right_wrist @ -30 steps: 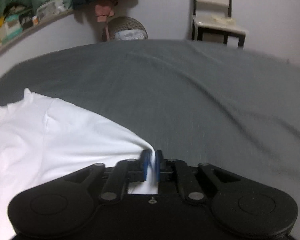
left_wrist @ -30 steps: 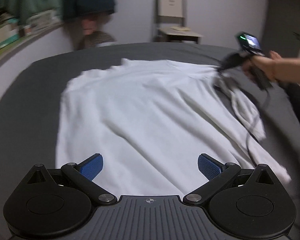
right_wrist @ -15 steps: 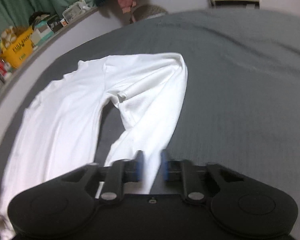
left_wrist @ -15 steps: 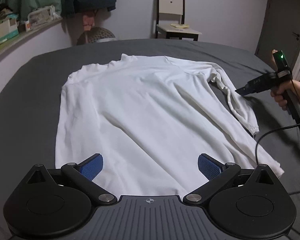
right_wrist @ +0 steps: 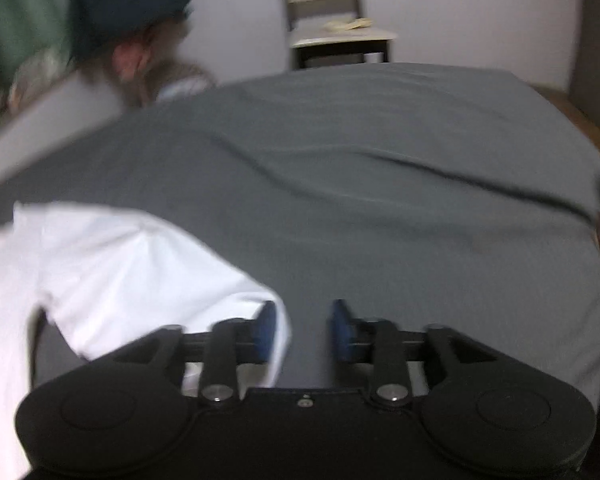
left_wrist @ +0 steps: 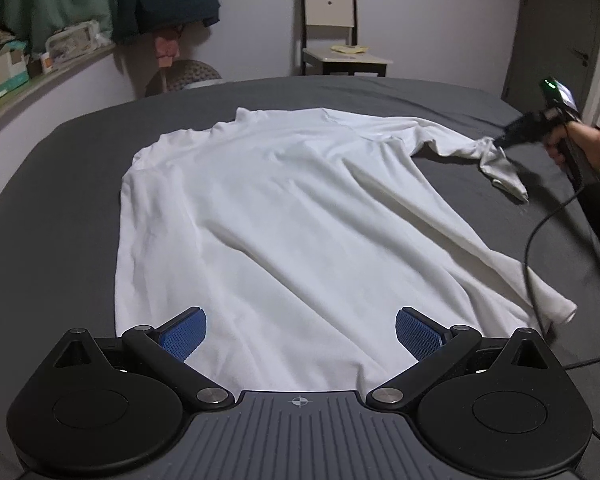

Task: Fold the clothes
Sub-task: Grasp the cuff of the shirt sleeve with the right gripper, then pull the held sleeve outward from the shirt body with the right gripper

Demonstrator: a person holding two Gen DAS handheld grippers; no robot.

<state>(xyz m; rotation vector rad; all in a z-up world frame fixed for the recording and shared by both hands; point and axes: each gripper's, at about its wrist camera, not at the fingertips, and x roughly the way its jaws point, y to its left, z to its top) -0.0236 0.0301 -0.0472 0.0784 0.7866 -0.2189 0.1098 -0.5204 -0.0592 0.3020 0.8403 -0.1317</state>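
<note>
Since 0.5 s ago: right gripper (left_wrist: 500,142) moved in from the bed edge to the cuff end of the sleeve (left_wrist: 460,148) at about 2 o'clock of the white shirt (left_wrist: 284,216). Sleeve, then folded back along the shirt's side, now stretches outward. In the blurred right wrist view its jaws stand wider apart, cloth against the left pad (right_wrist: 266,330).

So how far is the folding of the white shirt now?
Done: the shirt lies spread flat on the grey bed. In hand: the right tongs, now open, are at the sleeve end. Left: no fold is visible; the left tongs hang open over the hem.
</note>
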